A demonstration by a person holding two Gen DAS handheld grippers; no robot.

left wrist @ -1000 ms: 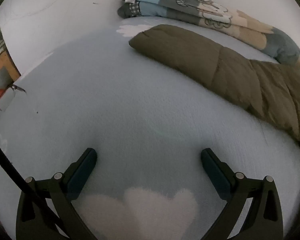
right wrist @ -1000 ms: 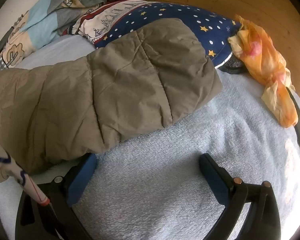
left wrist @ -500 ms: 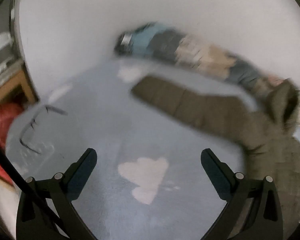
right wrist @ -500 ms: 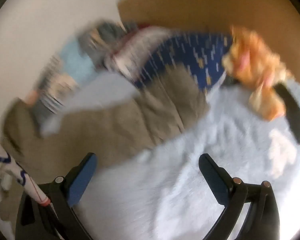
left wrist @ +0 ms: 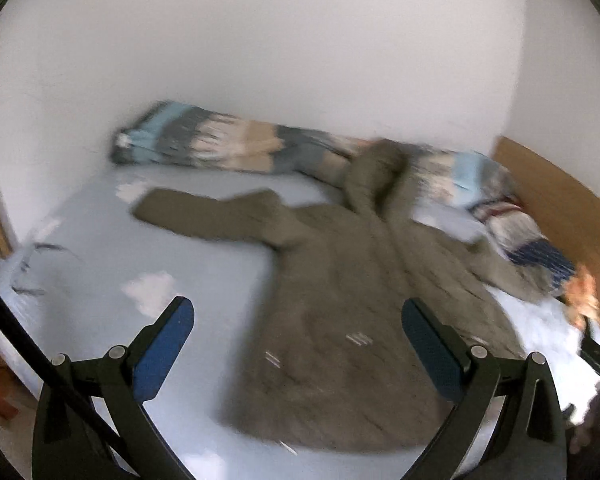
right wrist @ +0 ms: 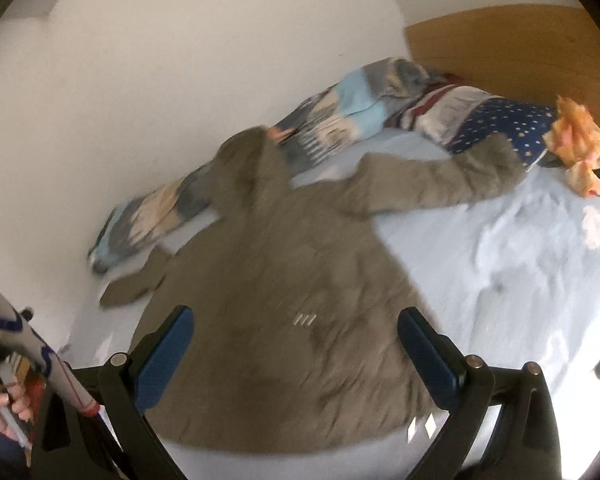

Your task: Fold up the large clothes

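Garment: an olive-brown padded hooded coat (left wrist: 352, 320) lies spread flat on the bed's pale blue sheet (left wrist: 204, 252), hood up against the bedding at the wall, both sleeves stretched out sideways.
Left gripper (left wrist: 298, 344): released, jaws wide apart, holding nothing; it hangs above the coat's lower left part, clear of the fabric.
Right gripper (right wrist: 294, 354): likewise spread wide and empty, over the coat's lower body.
Handling, as I judge it: soft, puffy and bulky, with some weight for a garment; the quilted shell looks smooth, so a shallow pinch may slip and a folded panel may spring back.
Where to take hold: probably a sleeve cuff, or the hem corners, pinching a thin edge rather than the thick padding.
Left view only: the left sleeve (left wrist: 204, 216) shows along its whole length, with white cloud shapes on the sheet and dark marks near the bed's left edge, too blurred to name.
Right view only: the right sleeve (right wrist: 440, 184) reaches the star-printed navy pillow (right wrist: 512, 128); an orange cloth (right wrist: 576, 140) lies beside it, below the wooden headboard (right wrist: 512, 44); a person's hand (right wrist: 4, 416) grips a handle at lower left.
Both views: a patchwork blanket (right wrist: 340, 120) is rolled along the wall; motion blur hides seams and zip.
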